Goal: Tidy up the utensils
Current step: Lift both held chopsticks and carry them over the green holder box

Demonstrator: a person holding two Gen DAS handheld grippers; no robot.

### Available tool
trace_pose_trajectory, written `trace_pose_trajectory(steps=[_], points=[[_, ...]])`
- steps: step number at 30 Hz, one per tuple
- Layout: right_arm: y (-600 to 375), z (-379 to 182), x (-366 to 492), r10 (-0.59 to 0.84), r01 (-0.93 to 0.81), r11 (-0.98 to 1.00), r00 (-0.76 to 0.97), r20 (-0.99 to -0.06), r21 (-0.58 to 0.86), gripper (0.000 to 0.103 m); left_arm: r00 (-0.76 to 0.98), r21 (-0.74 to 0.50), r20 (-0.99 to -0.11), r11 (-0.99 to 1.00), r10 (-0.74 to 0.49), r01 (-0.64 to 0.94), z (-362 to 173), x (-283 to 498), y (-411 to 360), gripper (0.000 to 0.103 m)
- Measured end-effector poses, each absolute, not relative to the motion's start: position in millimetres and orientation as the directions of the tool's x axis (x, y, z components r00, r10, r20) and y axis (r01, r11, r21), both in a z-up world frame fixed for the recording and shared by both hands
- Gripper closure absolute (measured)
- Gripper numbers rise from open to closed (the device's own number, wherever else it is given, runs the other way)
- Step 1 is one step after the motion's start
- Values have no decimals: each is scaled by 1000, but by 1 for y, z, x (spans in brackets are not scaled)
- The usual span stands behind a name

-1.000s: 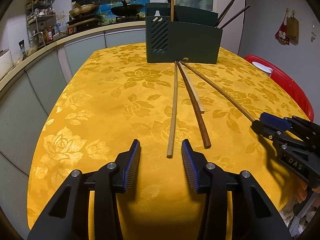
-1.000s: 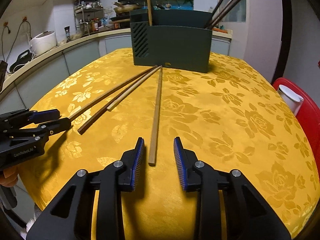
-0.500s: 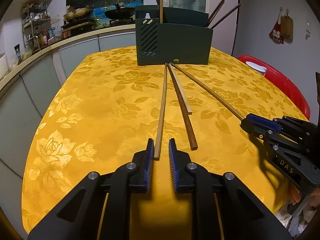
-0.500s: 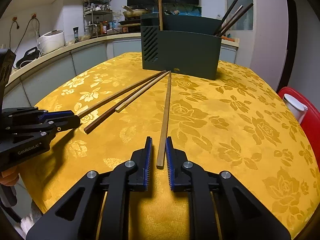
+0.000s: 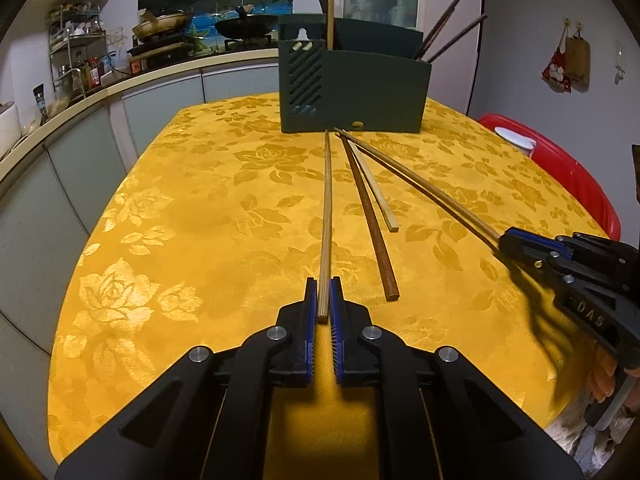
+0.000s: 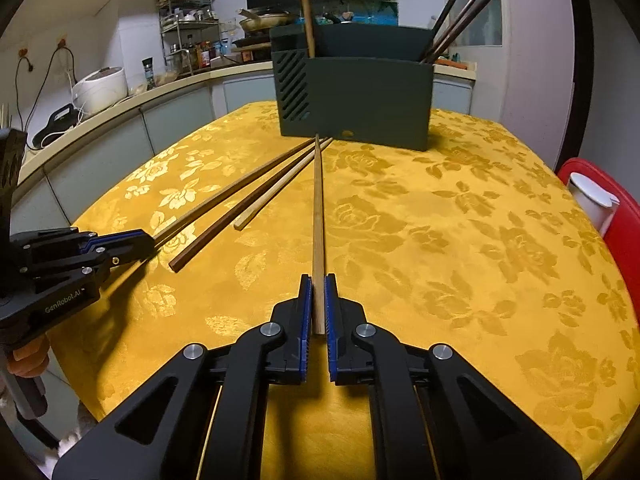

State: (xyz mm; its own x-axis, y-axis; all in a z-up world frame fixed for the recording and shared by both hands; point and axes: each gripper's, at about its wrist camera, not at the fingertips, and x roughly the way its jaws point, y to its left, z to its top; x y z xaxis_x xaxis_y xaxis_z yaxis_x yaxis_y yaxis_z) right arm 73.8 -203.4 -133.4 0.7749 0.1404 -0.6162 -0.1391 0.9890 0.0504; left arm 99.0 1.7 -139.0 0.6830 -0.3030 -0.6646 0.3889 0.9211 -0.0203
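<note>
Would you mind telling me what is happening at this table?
A person is sorting chopsticks with two handheld grippers. The left gripper pinches the leftmost chopstick; the right gripper pinches the rightmost chopstick. A dark chopstick and a pale chopstick lie untouched between them on the yellow tablecloth, before the green holder.

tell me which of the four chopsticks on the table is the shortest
The pale chopstick lying third from the left in the left wrist view, between the dark brown chopstick and the one the right gripper holds; neither gripper holds it.
</note>
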Motion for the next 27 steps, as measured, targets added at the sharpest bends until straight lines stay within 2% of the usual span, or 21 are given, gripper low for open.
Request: trace_pose_trajectory(steps=[5, 17, 27], points=[[-216, -111, 66, 135, -125, 990, 805, -577, 58, 96, 714, -27, -630, 927, -305, 373, -122, 94, 10, 97], [-249, -29, 48, 158, -134, 987, 904, -397, 88, 96, 826, -28, -464, 937, -321, 348, -41, 79, 18, 97], [-255, 17, 42, 183, -162, 982, 934, -306, 93, 96, 860, -15, -361, 925, -360, 381, 26, 79, 13, 97]])
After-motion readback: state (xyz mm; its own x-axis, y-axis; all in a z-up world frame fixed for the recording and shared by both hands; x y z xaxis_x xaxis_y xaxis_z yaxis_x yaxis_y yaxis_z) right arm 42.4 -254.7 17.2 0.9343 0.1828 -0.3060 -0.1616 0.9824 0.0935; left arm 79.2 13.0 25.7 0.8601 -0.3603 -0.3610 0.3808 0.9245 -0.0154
